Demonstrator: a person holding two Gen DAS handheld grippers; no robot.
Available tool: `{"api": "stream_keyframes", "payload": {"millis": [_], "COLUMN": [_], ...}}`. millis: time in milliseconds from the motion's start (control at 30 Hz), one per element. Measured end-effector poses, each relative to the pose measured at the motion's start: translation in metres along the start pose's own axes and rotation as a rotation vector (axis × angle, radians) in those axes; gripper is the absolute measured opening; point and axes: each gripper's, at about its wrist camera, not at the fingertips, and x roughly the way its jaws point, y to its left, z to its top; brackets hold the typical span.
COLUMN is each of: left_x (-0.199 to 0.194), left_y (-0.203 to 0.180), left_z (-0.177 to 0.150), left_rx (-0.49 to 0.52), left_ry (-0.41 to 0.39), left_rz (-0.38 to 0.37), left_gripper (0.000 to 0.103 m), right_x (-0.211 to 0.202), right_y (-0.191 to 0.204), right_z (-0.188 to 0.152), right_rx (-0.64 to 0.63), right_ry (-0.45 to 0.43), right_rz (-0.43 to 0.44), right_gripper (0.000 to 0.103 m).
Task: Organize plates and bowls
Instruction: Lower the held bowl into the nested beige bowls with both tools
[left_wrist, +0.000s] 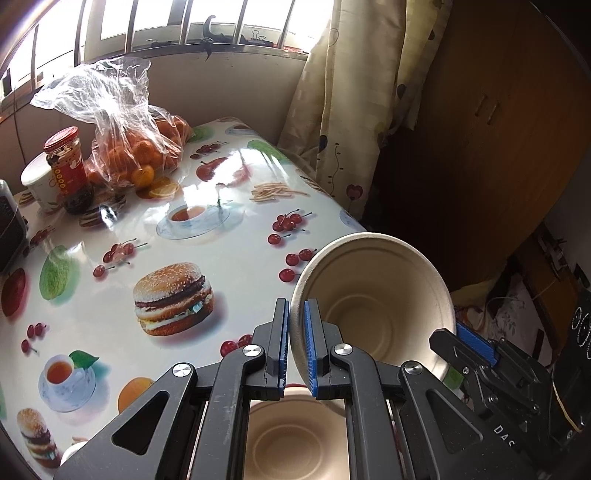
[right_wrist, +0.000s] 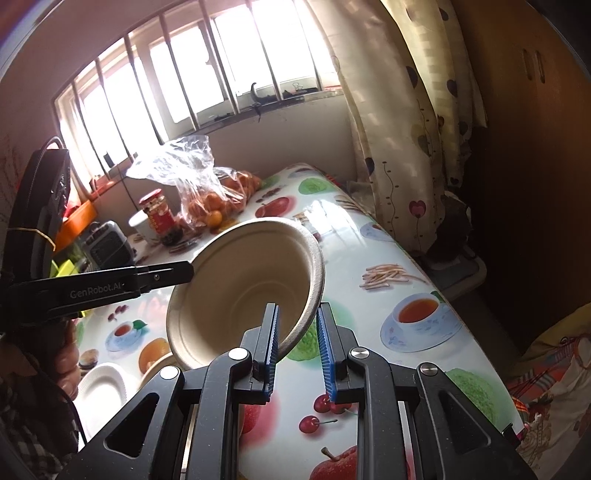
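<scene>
That beige moulded-fibre bowl (left_wrist: 373, 302) is up in the air over the near edge of the counter (left_wrist: 229, 236), tipped on its side, with both grippers clamped on its rim: left gripper (left_wrist: 296, 343) on one side, right gripper (right_wrist: 298, 350) opposite. It looks feather-light and a bit flexy, so I'd say the rolled rim is the only sane place to pinch, gently. A second bowl (left_wrist: 291, 439) sits below. The glossy food-print cloth looks slippery, and it's a cramped room: barred window (right_wrist: 207, 74), curtain (right_wrist: 402, 110).
</scene>
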Motion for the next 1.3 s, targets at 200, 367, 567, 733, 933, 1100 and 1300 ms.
{"api": "stream_keyframes", "payload": {"millis": [200,367,567,733,933,1100,1300], "left_x": [-0.011,-0.022,-0.033,-0.039,-0.048,-0.053,-0.055], "left_y": [0.005,0.010,0.016,0.021,0.028,0.033,0.039], "left_z": [-0.009,-0.019,-0.032,-0.042,-0.053,-0.064,-0.076], "left_rx": [-0.009,-0.022,-0.033,-0.045,-0.059,-0.077,-0.099], "left_ry": [-0.009,-0.019,-0.023,-0.022,-0.027,-0.023,-0.018], "left_rz": [0.006,0.009,0.016,0.024,0.031,0.032,0.035], "left_gripper": [0.009,0.009,0.009,0.009,0.009,0.009,0.009], "right_x": [-0.005,-0.010,-0.014,-0.017,-0.019,-0.019,-0.018], "right_y": [0.010,0.019,0.028,0.037,0.044,0.048,0.053], "right_z": [-0.007,-0.012,-0.020,-0.027,-0.035,-0.040,-0.047], "right_rx": [-0.012,-0.024,-0.034,-0.045,-0.058,-0.063,-0.069], "right_ry": [0.007,0.008,0.014,0.020,0.032,0.040,0.055], "right_rz": [0.015,0.027,0.045,0.056,0.070,0.082,0.094], "right_gripper": [0.020,0.020,0.020,0.020,0.020,0.020,0.020]}}
